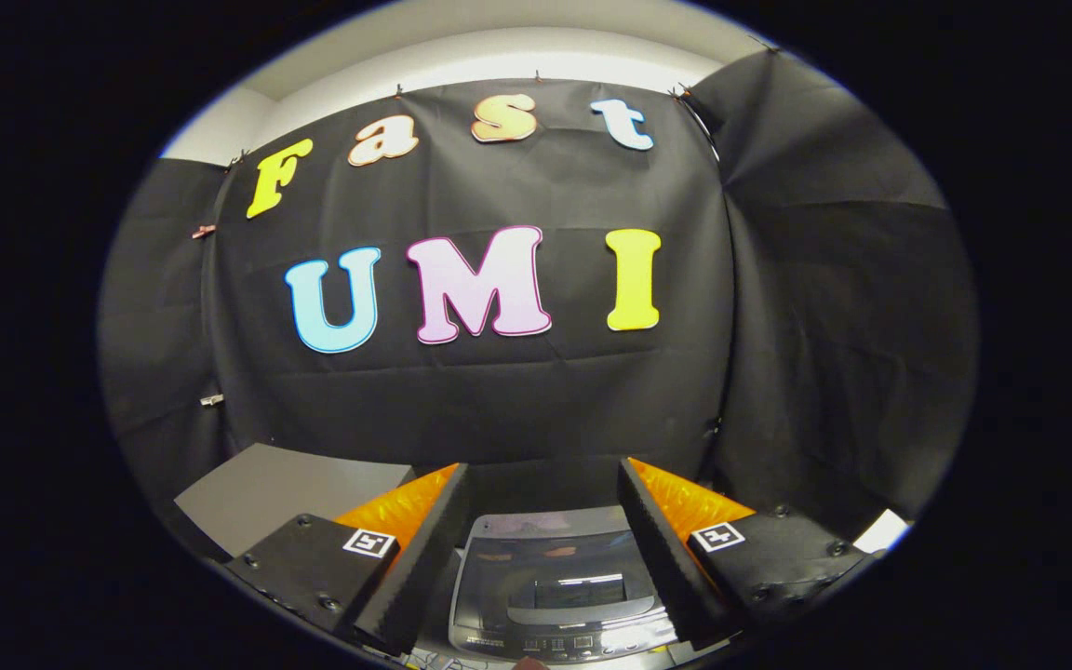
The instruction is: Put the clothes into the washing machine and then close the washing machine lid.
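A top-loading washing machine [555, 586] stands below and ahead, seen from above between my fingers. Its dark glass lid [550, 568] lies flat and closed, and the control panel [559, 644] runs along the near edge. My gripper [541, 484] is open, its two fingers spread wide on either side of the machine with nothing between them. It hangs well above the lid, apart from it.
A grey flat surface [275, 489] sits to the left of the machine, beyond the left finger. The black cloth wall [499, 391] rises just behind the machine and wraps round on the right.
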A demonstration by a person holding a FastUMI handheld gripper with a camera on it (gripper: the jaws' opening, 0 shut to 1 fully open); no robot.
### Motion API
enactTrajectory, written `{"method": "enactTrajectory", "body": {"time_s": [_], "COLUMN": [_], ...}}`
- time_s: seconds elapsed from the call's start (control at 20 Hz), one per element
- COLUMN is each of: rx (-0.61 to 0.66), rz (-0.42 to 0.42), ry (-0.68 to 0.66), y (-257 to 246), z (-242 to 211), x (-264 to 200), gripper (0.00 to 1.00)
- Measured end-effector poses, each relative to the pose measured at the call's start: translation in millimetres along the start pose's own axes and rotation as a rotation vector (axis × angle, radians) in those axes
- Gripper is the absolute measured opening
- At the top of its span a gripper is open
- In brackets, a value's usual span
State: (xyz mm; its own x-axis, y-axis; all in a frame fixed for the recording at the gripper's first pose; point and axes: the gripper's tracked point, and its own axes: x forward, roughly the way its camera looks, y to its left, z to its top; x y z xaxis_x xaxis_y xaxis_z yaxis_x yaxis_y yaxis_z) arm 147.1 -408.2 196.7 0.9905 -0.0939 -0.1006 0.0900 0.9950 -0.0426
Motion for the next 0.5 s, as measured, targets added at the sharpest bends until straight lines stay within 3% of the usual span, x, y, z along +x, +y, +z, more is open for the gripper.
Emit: {"method": "enactTrajectory", "body": {"time_s": [0.5], "rx": [0.011], "rz": [0.027], "ry": [-0.118], "y": [36], "z": [33], "x": [-19], "gripper": [0.99]}}
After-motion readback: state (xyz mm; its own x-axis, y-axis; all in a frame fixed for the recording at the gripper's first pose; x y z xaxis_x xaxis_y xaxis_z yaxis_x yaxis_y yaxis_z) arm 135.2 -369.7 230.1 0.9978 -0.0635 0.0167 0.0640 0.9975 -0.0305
